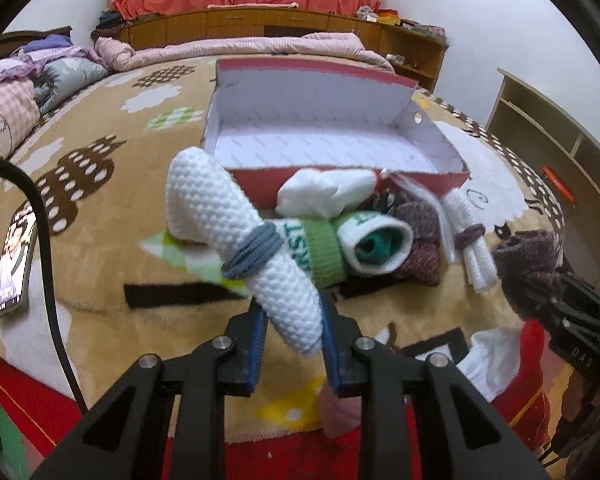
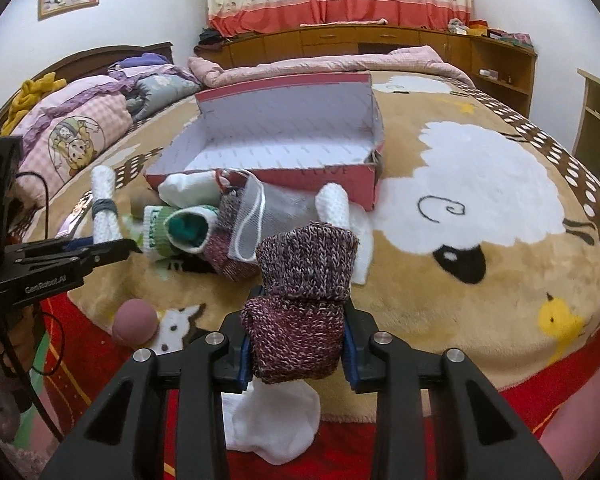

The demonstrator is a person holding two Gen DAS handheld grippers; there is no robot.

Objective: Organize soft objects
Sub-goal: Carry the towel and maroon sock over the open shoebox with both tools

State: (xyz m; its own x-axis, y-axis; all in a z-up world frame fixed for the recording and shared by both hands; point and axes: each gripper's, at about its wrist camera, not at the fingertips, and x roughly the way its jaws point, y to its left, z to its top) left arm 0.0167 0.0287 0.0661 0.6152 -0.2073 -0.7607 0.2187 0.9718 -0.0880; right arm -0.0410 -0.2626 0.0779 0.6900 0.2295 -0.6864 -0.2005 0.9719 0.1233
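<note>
A: Both loaded?
B: Yes. The left gripper (image 1: 294,344) is clamped on the white knit roll (image 1: 240,240), its long axis tilting up-left; the right gripper (image 2: 298,354) pinches the maroon knit sock (image 2: 304,292).
A: And the box?
B: The red shoebox (image 2: 268,178) sits open straight ahead, beyond the sock pile (image 1: 360,232)

One shoebox (image 2: 260,142) – two white knit rolls (image 1: 236,248) (image 1: 470,236) – one pink ball (image 2: 134,322) – one phone (image 1: 14,260).

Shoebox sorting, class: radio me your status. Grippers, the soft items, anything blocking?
Left gripper shut on white knit roll. Right gripper shut on maroon knit sock. Red shoebox open, nothing inside. Sock pile lies against its near wall.
</note>
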